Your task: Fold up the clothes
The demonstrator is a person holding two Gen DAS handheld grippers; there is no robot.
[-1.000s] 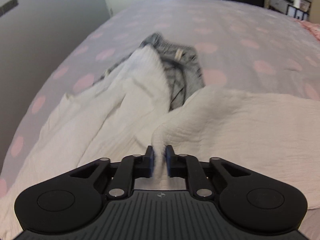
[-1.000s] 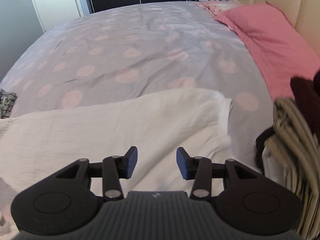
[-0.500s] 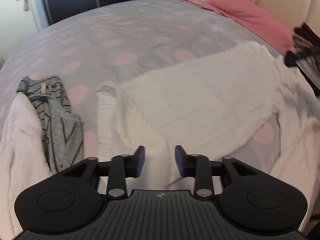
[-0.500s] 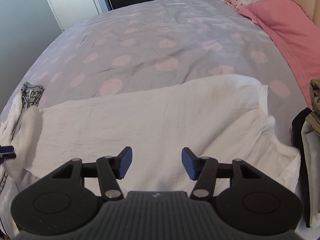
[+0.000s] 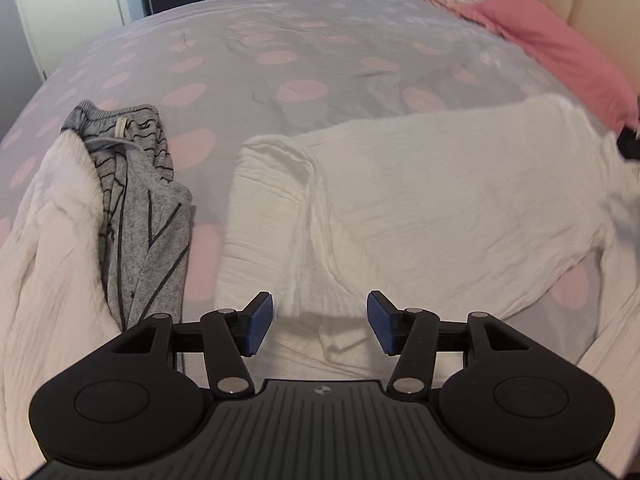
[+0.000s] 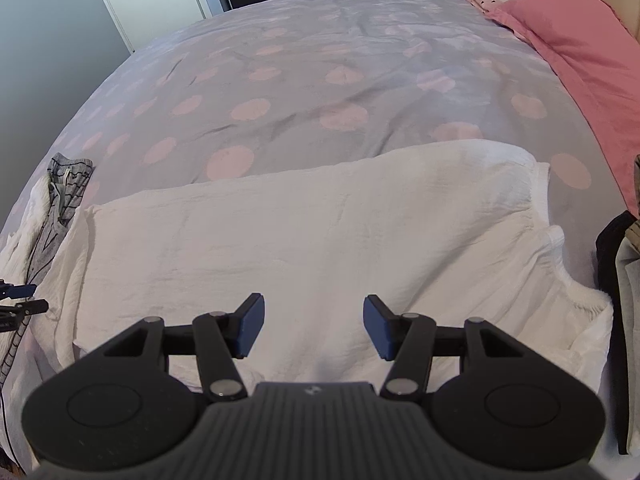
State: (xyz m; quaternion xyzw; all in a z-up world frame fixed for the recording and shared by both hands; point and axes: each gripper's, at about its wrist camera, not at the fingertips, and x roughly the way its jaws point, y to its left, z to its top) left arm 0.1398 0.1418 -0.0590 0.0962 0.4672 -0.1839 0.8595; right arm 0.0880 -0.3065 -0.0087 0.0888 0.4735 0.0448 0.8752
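A white crinkled garment (image 5: 420, 200) lies spread on the bed, its left end folded over into a thick flap (image 5: 268, 200). It also shows in the right wrist view (image 6: 312, 240), with a sleeve or edge at its right end (image 6: 560, 280). My left gripper (image 5: 320, 324) is open and empty just above the garment's near edge. My right gripper (image 6: 314, 326) is open and empty above the garment's near middle. The left gripper's tip shows at the left edge of the right wrist view (image 6: 20, 300).
A grey striped garment (image 5: 136, 208) and another white cloth (image 5: 52, 232) lie to the left. The grey bedspread with pink dots (image 6: 320, 80) stretches beyond. A pink pillow (image 6: 580, 40) lies at the right. A pile of dark and striped clothes (image 6: 624, 300) sits at the right edge.
My left gripper let go of the white cloth, opened wide and swung to the right. My right gripper pulled back a little; the garment now lies flatter.
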